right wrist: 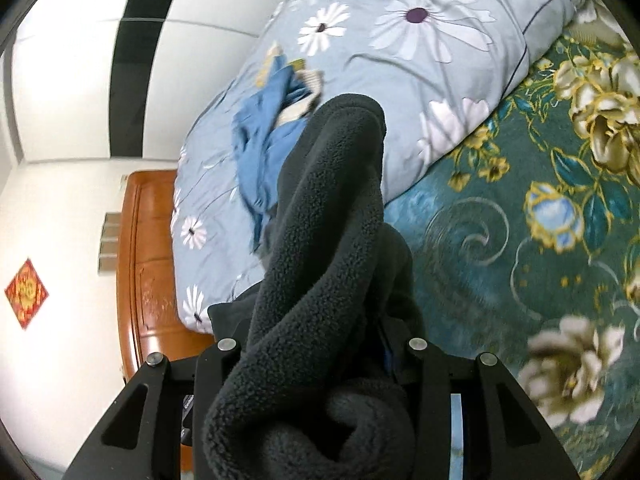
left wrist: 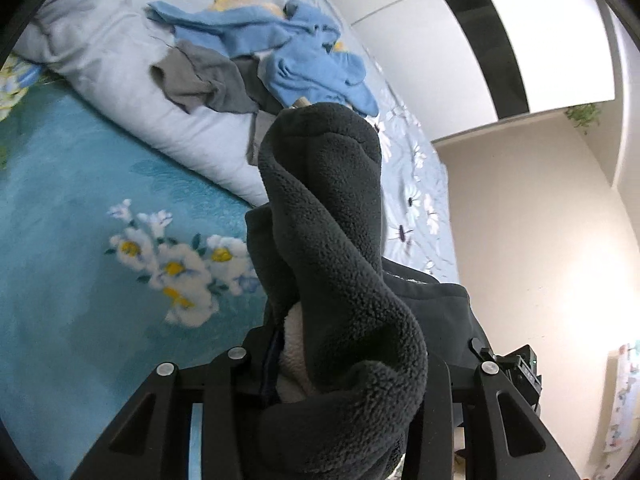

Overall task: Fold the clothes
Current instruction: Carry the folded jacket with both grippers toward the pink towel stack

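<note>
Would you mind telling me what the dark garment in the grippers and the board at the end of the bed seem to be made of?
The dark garment looks like charcoal fleece: a nubby, pilled, matte pile, with a cream fuzzy lining showing inside. The board looks like glossy varnished wood: orange-brown with carved relief and reflections, though a veneer cannot be ruled out.

We see a bed with a teal flowered blanket (left wrist: 80,208) in the lower left of the left view. A pale blue quilt with daisies (right wrist: 400,80) lies on it. Blue clothes (left wrist: 280,44) and a gray cloth (left wrist: 200,76) lie on the quilt, upper middle.
</note>
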